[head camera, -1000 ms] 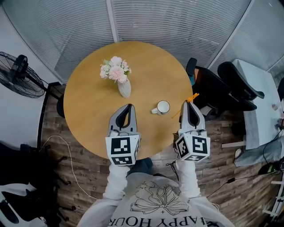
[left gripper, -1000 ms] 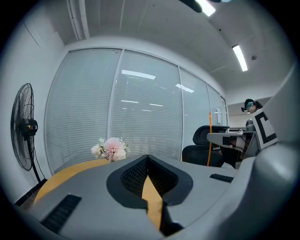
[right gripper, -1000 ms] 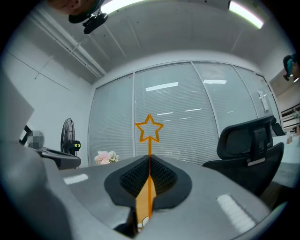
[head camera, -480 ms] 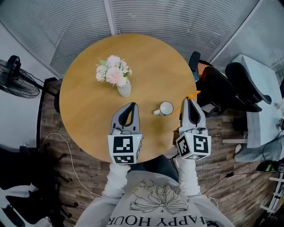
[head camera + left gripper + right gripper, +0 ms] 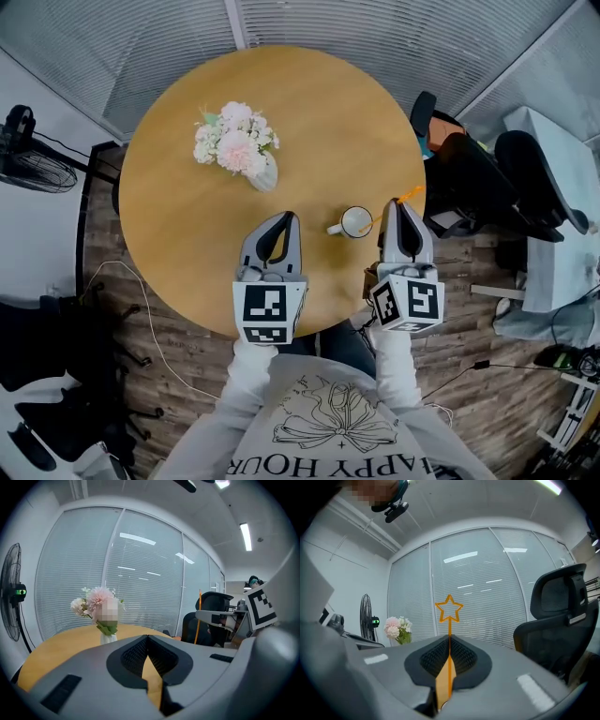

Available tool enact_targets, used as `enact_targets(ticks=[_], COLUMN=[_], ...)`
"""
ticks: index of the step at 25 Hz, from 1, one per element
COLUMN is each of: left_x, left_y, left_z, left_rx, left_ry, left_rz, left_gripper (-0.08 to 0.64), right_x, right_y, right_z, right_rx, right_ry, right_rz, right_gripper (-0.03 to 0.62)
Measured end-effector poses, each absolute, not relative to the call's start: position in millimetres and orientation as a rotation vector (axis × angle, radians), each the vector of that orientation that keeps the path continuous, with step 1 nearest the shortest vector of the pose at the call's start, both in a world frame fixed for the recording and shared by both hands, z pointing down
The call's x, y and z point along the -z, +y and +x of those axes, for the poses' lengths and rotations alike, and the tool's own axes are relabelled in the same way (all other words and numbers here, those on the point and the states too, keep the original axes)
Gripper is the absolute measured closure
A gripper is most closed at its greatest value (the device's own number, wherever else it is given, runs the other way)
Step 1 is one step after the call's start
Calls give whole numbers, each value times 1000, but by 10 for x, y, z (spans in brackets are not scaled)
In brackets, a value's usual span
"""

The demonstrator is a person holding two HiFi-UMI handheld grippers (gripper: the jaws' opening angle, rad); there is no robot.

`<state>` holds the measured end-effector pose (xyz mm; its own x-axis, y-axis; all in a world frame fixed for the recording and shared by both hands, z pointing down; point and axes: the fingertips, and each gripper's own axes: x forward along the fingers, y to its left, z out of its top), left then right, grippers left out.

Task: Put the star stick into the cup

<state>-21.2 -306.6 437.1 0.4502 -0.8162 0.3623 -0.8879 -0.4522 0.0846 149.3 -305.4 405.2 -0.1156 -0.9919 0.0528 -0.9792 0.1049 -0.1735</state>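
A white cup (image 5: 356, 222) with its handle to the left stands near the right edge of the round wooden table (image 5: 187, 216). My right gripper (image 5: 395, 202) hangs just right of the cup, shut on the orange star stick (image 5: 449, 609). The star end sticks up past the jaw tips (image 5: 410, 193), and the stick's lower part slants toward the cup. My left gripper (image 5: 291, 217) is shut and holds nothing; it hovers over the table left of the cup. From the left gripper view, the right gripper (image 5: 220, 618) and the thin stick (image 5: 199, 616) show at the right.
A white vase of pink flowers (image 5: 238, 150) stands on the far left part of the table. Black office chairs (image 5: 469, 178) crowd the table's right side. A fan (image 5: 28, 150) is at the left, and a cable (image 5: 141, 309) lies on the wooden floor.
Both grippers have come a little forward over the table. The right gripper with the stick now stands closer to the cup. Both stay shut.
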Motion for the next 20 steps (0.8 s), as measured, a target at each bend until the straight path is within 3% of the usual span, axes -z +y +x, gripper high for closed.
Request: enact_targets(ticks=[20], left_x=[-5083], left_y=[-3228], left_z=[-13], left_rx=[-512], left_ry=[-1445], left_rz=[2301], left_gripper=[554], right_x=[-4867], right_y=[-3442], right_z=[1622], right_rx=[476], right_ry=[2375], right_rz=[-2001], right_gripper=[578])
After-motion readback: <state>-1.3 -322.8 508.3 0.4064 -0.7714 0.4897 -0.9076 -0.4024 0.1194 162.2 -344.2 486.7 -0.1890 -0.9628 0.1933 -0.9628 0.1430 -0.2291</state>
